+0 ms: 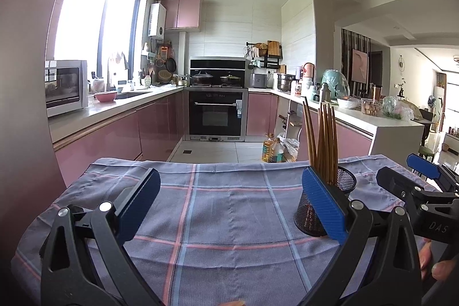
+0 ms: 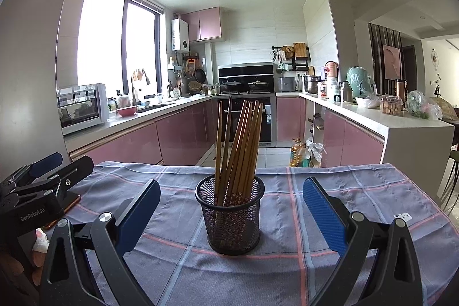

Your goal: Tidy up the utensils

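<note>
The left tool is standing spread wide, its blue ribbed pads gripping nothing and hanging above the cloth. Its right pad is sitting just in front of the cup in the left wrist view; whether they are touching cannot be told. The right tool is likewise gaping wide and holding nothing, with the cup lying between its two pads, apart from both.

White lettering reading "GenRobot.AI" is showing on the left tool's black body in the right wrist view, and "DAS" is showing on the right tool's body in the left wrist view. A small white tag is lying on the cloth near the table's right edge; its print is too small to read.

The cup is a round black wire-mesh cylinder, standing upright near the middle of the table, toward the far edge. The chopsticks are standing in it, slim brown wooden sticks fanning out and leaning, with patterned lower ends showing through the mesh. The cloth is a woven blue-grey fabric crossed by pink and pale blue lines, covering the table and wrinkling along its far edge. A flat orange-edged item is lying under the left tool near the left edge.
</note>
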Demonstrator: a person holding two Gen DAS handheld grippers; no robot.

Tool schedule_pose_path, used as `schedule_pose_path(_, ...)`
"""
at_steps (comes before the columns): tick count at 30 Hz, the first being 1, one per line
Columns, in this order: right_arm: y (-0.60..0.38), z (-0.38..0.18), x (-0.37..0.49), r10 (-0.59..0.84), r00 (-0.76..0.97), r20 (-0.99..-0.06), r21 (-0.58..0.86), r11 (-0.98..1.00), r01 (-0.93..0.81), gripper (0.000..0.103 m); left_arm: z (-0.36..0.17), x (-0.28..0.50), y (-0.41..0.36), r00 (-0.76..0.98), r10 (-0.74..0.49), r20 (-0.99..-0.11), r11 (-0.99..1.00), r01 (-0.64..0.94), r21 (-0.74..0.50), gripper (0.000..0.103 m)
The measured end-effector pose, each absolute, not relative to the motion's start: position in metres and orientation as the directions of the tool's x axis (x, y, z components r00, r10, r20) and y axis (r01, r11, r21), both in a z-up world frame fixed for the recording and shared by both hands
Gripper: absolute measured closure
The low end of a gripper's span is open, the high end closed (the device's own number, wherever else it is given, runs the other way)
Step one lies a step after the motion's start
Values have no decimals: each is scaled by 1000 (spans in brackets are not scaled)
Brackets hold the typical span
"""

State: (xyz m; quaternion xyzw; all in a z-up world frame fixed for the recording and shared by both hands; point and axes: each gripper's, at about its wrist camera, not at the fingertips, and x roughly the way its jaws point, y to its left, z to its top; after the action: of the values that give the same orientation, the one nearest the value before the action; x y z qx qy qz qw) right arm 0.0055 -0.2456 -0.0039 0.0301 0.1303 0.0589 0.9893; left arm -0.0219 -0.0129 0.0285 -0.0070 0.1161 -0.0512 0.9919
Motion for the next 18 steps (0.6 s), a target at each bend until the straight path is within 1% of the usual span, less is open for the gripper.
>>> schedule_pose_path(18,-241,-3,5,129,958,-257,71,991,-114,7,25,-24,-11,968,-97,-230,995,91,-34,6)
